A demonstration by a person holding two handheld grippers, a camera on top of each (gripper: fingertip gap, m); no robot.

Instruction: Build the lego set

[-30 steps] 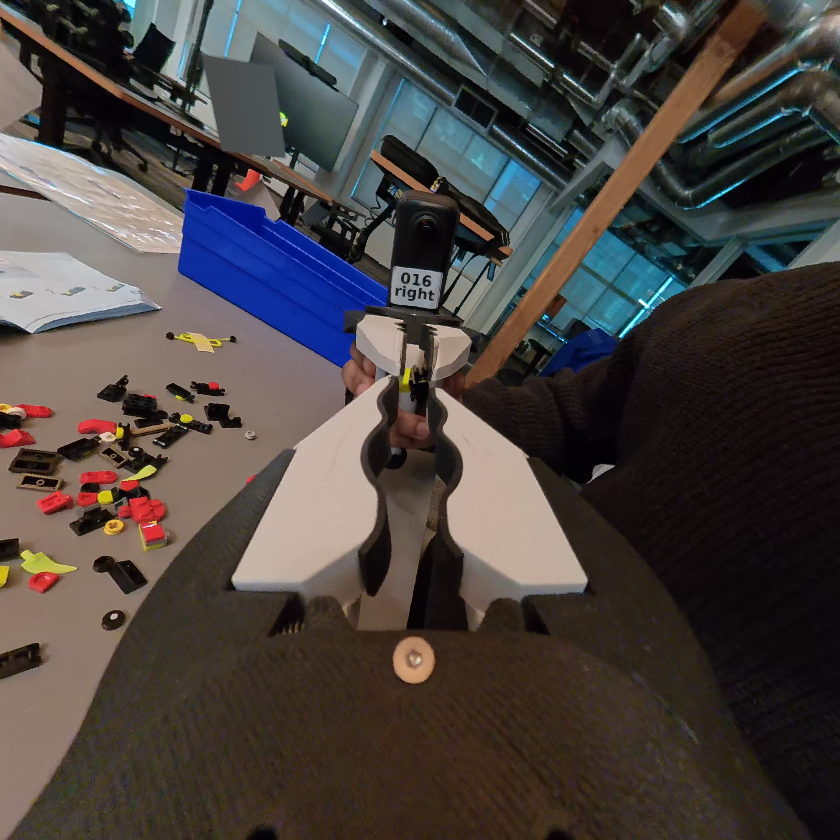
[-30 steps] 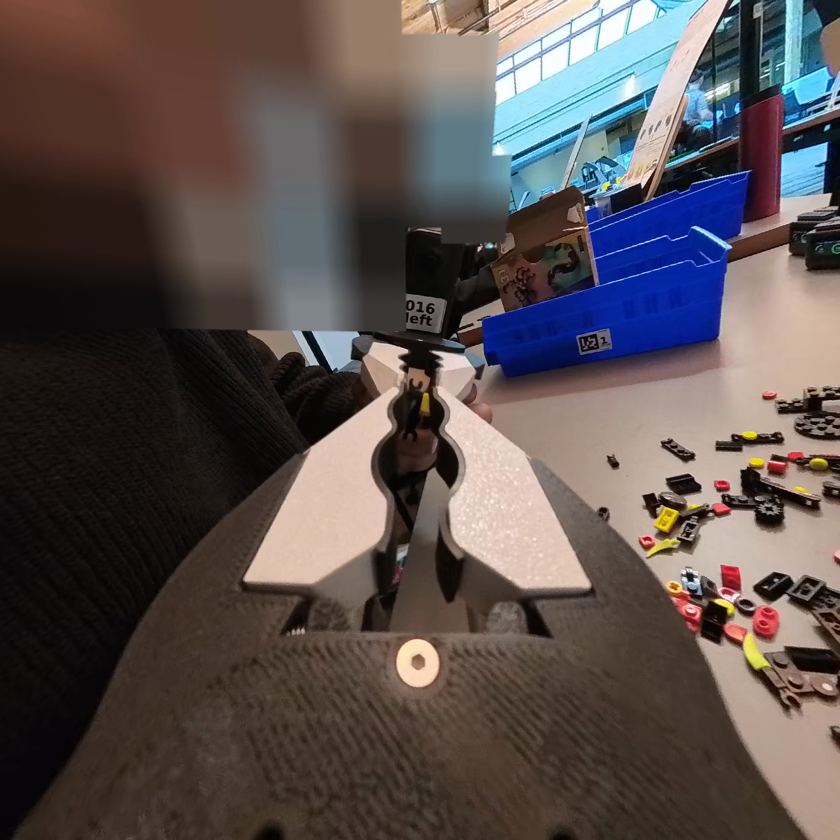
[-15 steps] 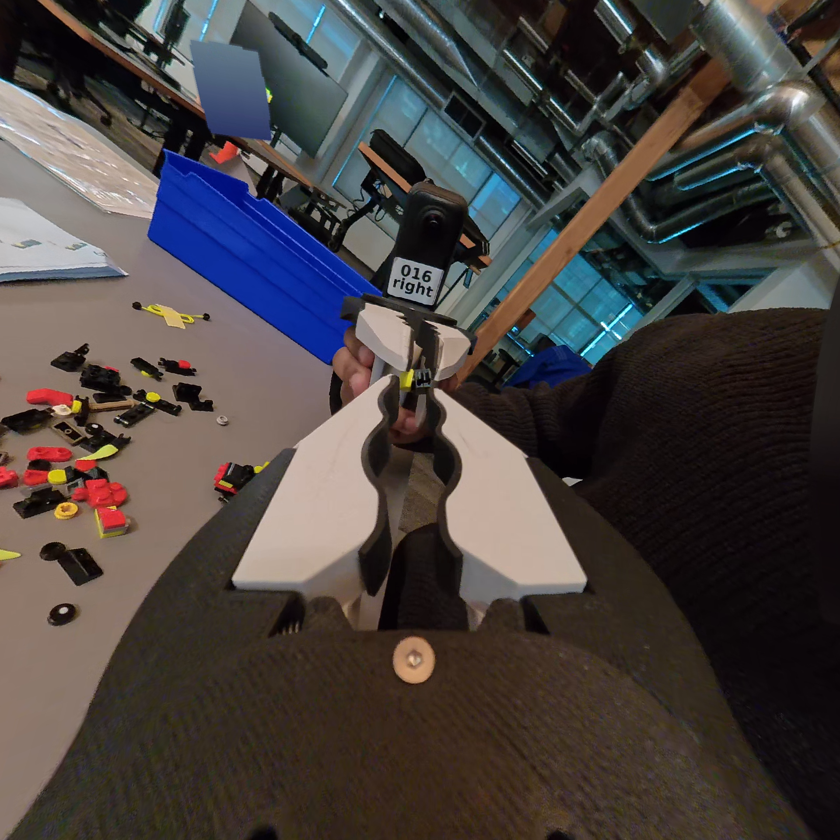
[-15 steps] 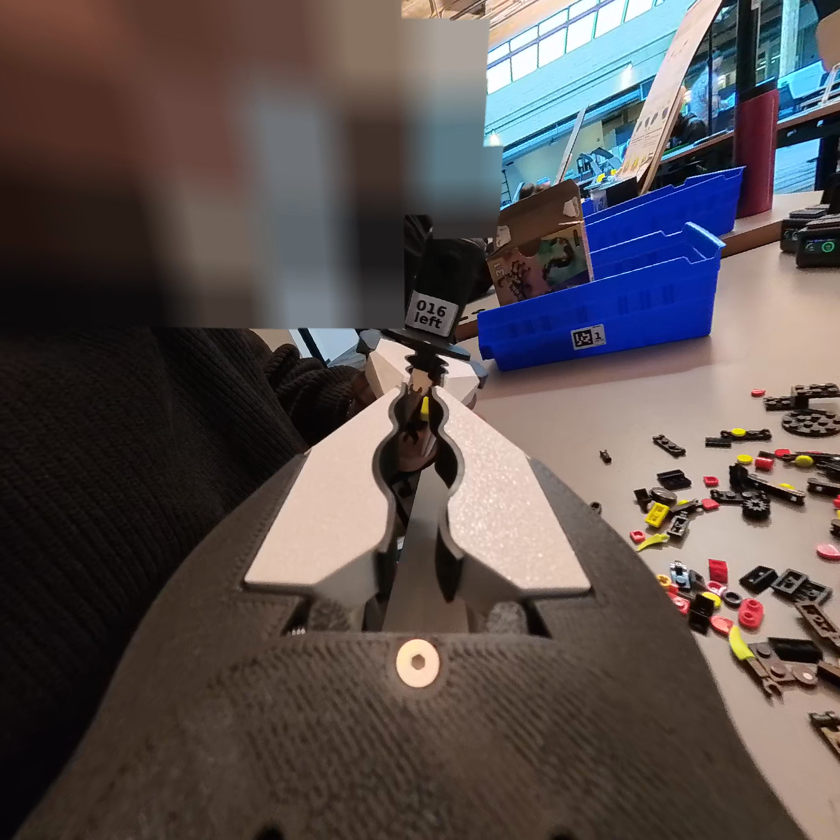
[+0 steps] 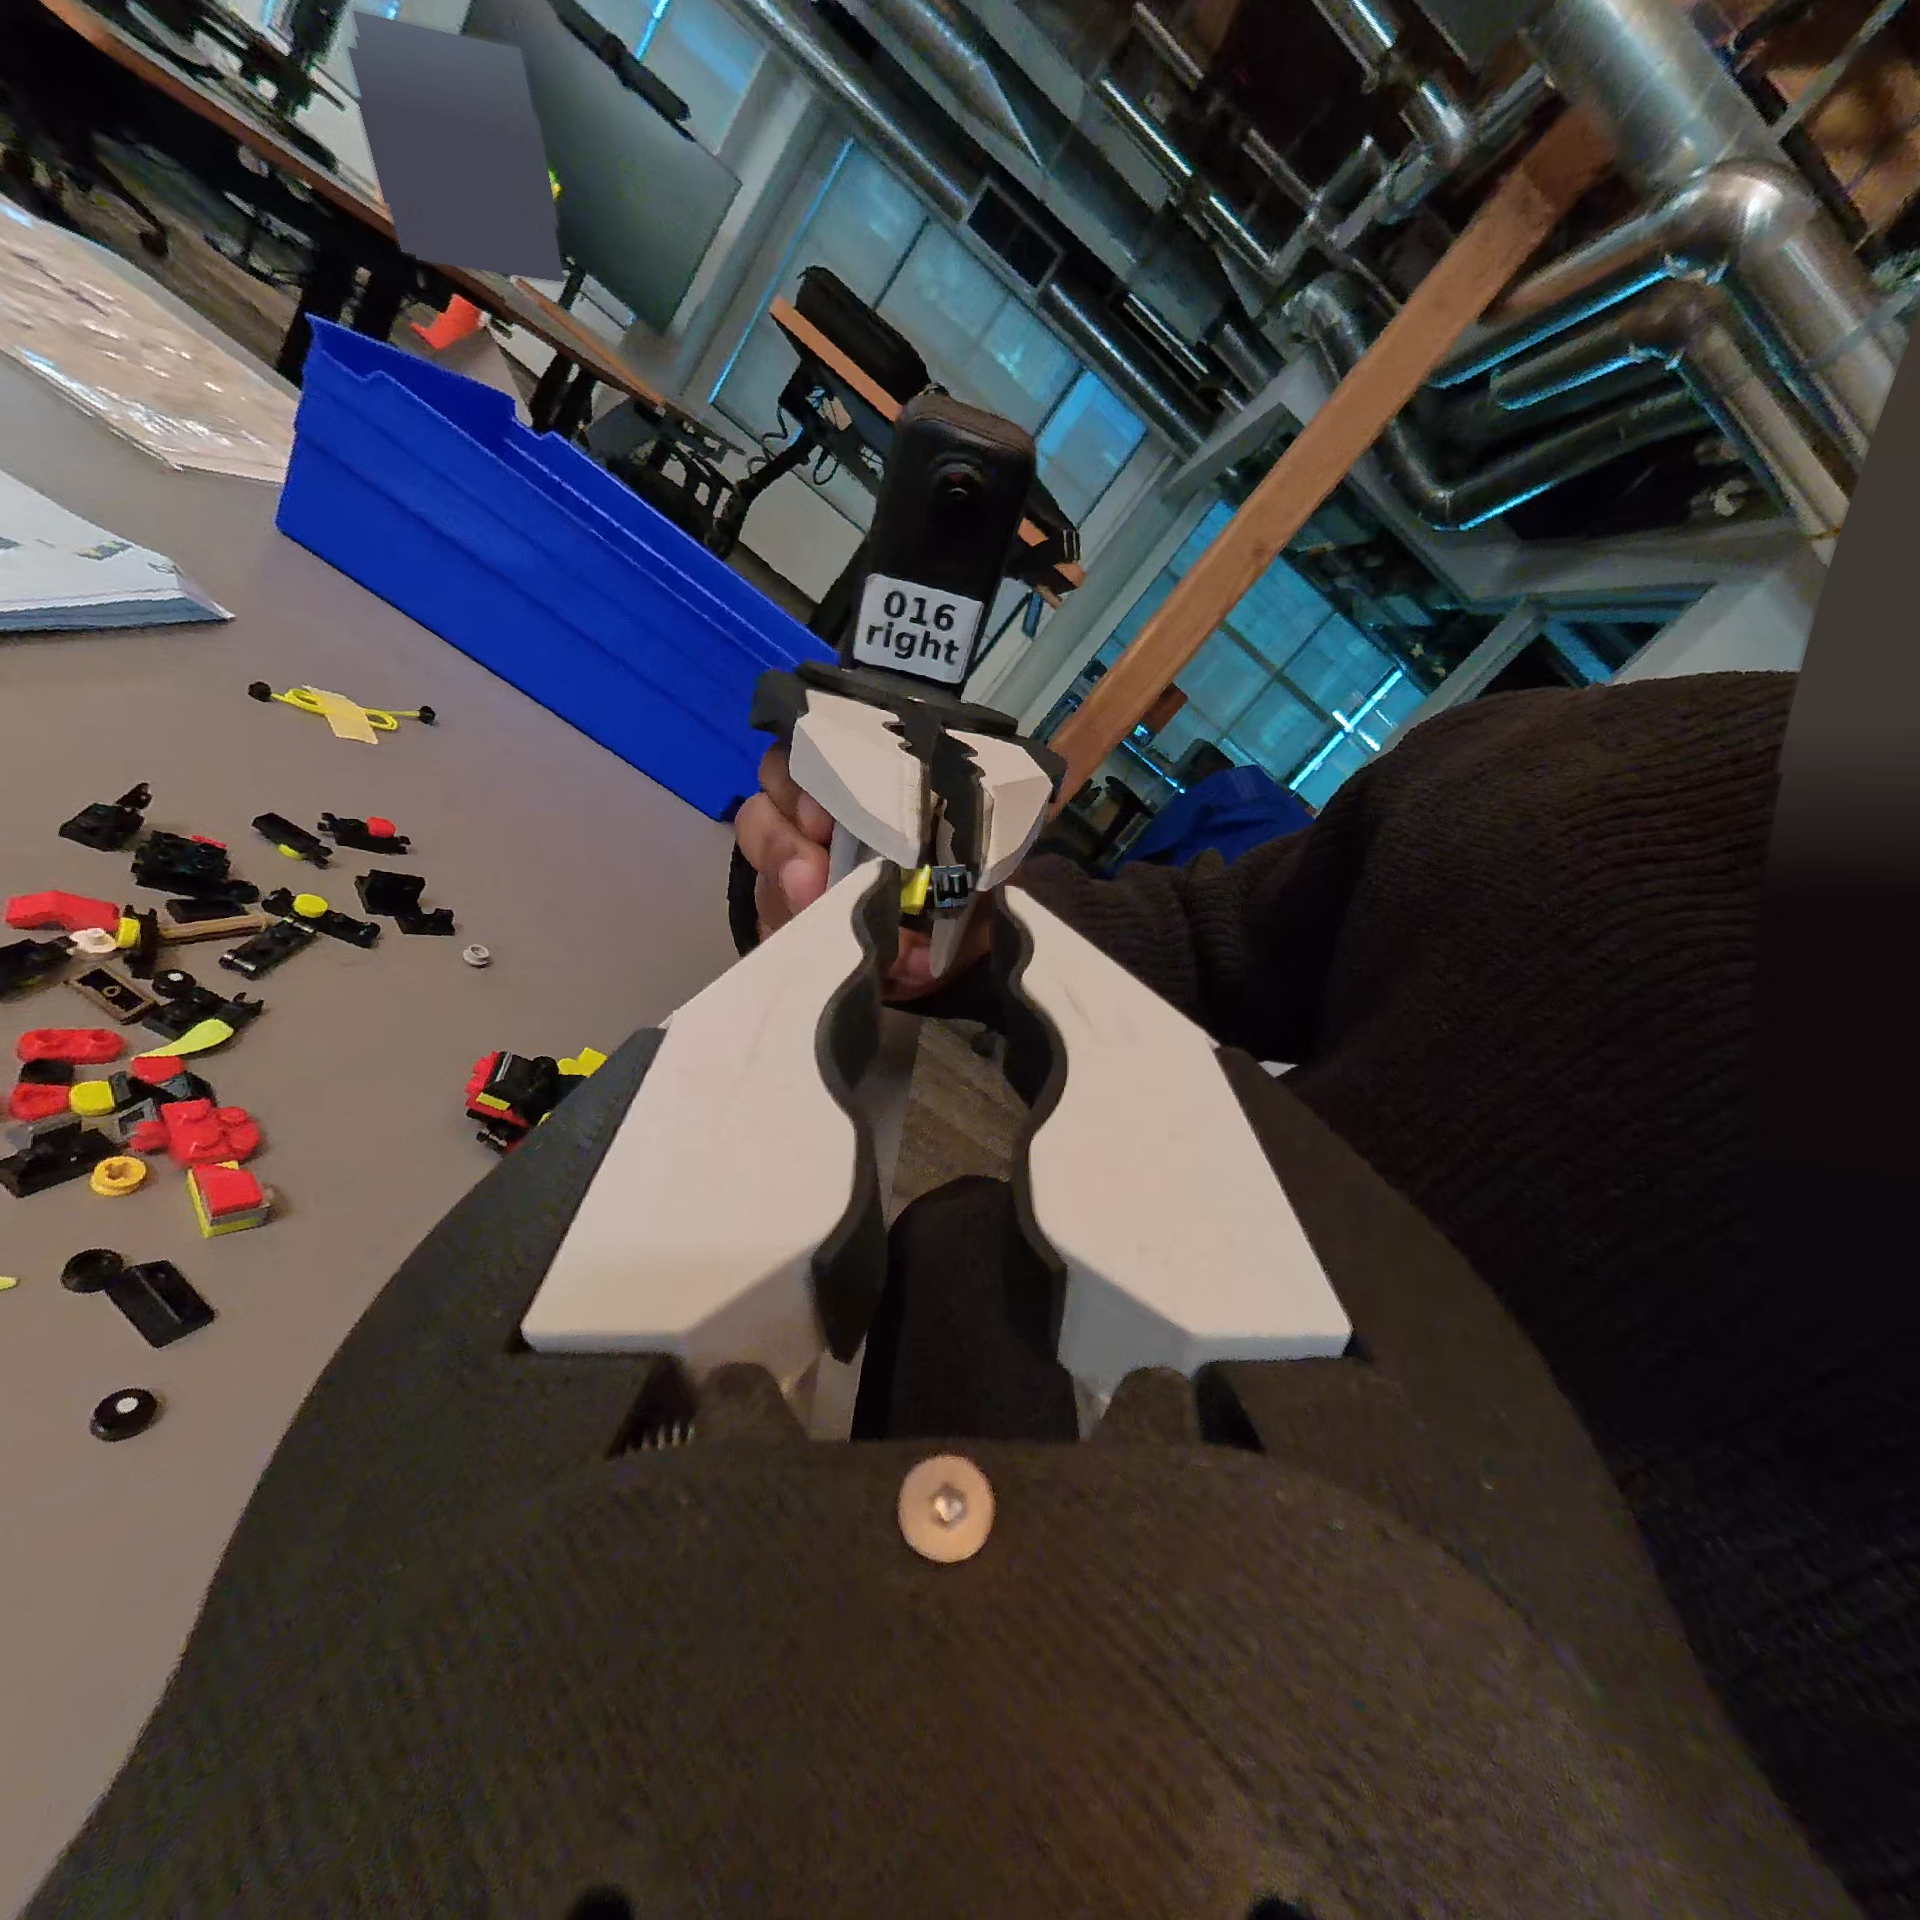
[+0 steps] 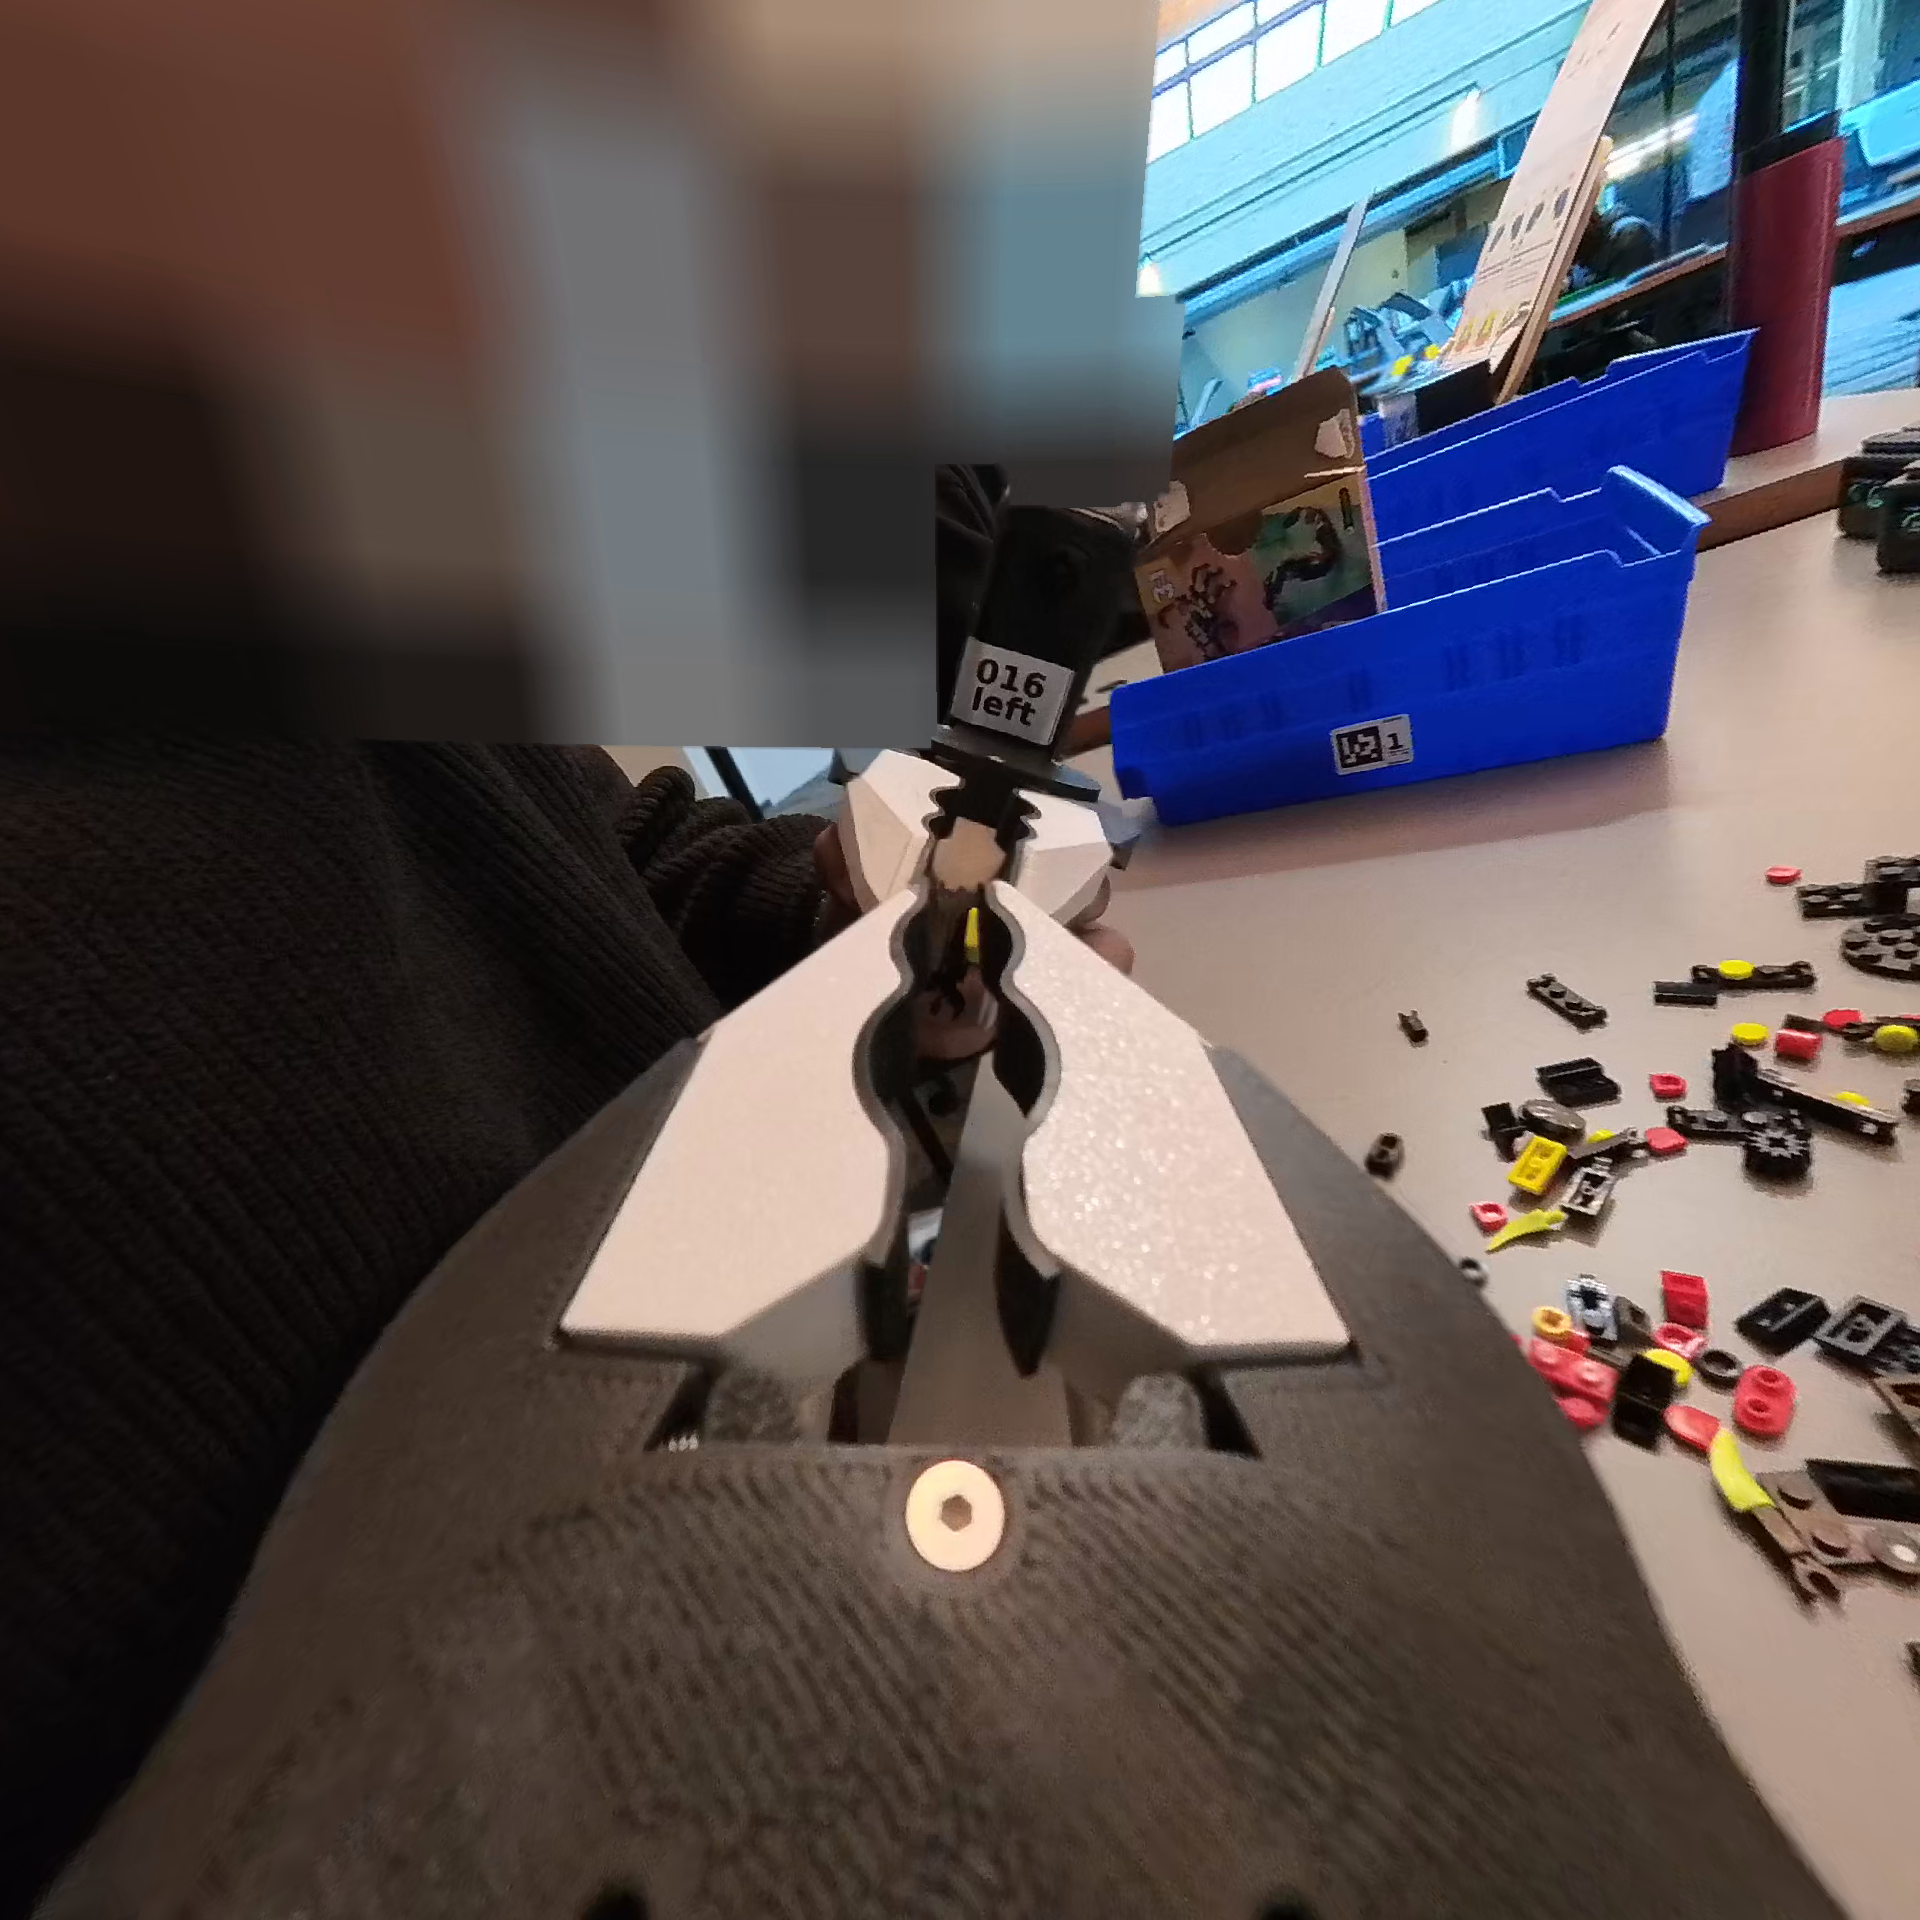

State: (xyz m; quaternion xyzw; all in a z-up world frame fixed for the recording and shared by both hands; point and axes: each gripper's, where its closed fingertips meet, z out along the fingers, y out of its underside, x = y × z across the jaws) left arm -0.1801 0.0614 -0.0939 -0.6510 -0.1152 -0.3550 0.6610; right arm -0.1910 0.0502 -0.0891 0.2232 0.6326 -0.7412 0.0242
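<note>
My left gripper and my right gripper meet tip to tip in the air near the table's edge, in front of a person's dark sleeve. A small black and yellow lego assembly sits between the left fingertips. It also shows in the right wrist view, inside the right jaws. Both grippers look shut on it. The right gripper faces me in the left wrist view, and the left gripper faces me in the right wrist view. Several loose black, red and yellow lego pieces lie on the grey table.
A blue bin stands behind the pieces, with an instruction booklet to its left. A small red, black and yellow sub-build lies beside my left gripper. More blue bins and a cardboard box stand at the back. Only a small space, under 4 cm, lies between the two pairs of fingers.
Both grippers have stayed tip to tip on the small assembly. The left wrist view has tilted and shifted, so the table pieces sit farther left.
</note>
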